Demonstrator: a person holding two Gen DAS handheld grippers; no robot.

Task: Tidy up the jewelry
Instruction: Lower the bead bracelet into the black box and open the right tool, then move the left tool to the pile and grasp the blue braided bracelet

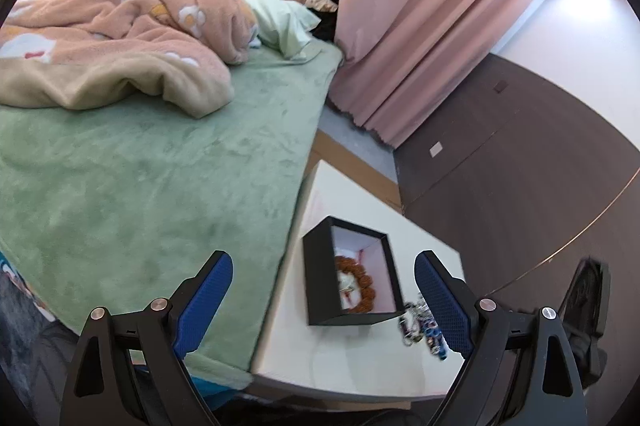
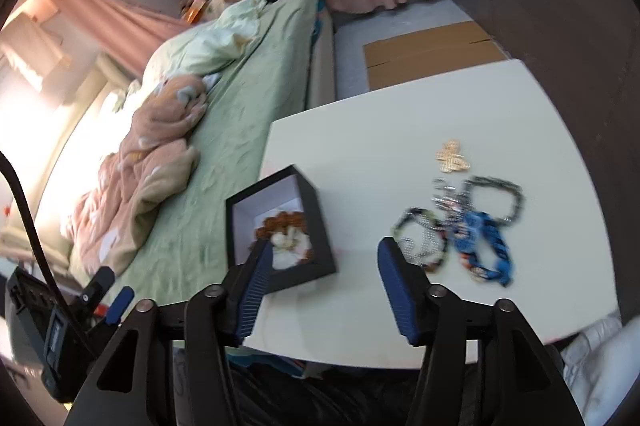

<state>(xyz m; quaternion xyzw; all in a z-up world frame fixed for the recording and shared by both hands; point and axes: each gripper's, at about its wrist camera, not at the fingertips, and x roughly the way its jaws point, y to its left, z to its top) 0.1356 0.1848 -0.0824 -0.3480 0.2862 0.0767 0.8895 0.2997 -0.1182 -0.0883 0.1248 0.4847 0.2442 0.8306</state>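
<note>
Room: bedroom with pink curtains [image 1: 432, 37], a dark brown wall panel [image 1: 520, 193] and flattened cardboard [image 2: 432, 53] on the grey floor.
Bed: green sheet [image 1: 152, 177] spread flat, touching or just beside the left edge of the table; a rumpled pink blanket [image 1: 120, 37] and pale green pillows [image 1: 276, 13] lie toward its far end.
Table: white top [image 2: 360, 145], low, set at the bedside; it carries all the jewelry.
Box: open black box [image 2: 316, 226] with a pale lining, standing on the table near the edge that meets the bed.
Box contents: a reddish-brown bead bracelet [image 1: 362, 280] curled on the lining, with something whitish in its middle; too blurred to name.
Loose jewelry: a tangle of bracelets [image 2: 464, 226] on the bare tabletop to the right of the box, well apart from it; dark beaded loops, silvery strands and a blue woven band overlap one another.
Gold piece: a small gold-coloured ornament [image 2: 452, 157] lying just beyond the tangle, separate from it.
Left gripper [image 1: 324, 300]: blue-padded jaws spread wide, nothing between the pads; it hangs above the near end of the table with the box framed between the fingers, touching neither.
Right gripper [image 2: 322, 258]: jaws parted with nothing between them; its left finger [image 2: 256, 274] overlaps the box's near corner in the picture, while its right finger sits in front of the bracelet tangle. Contact with either cannot be told.
Motion blur: softens the box and the tangle in both views.
</note>
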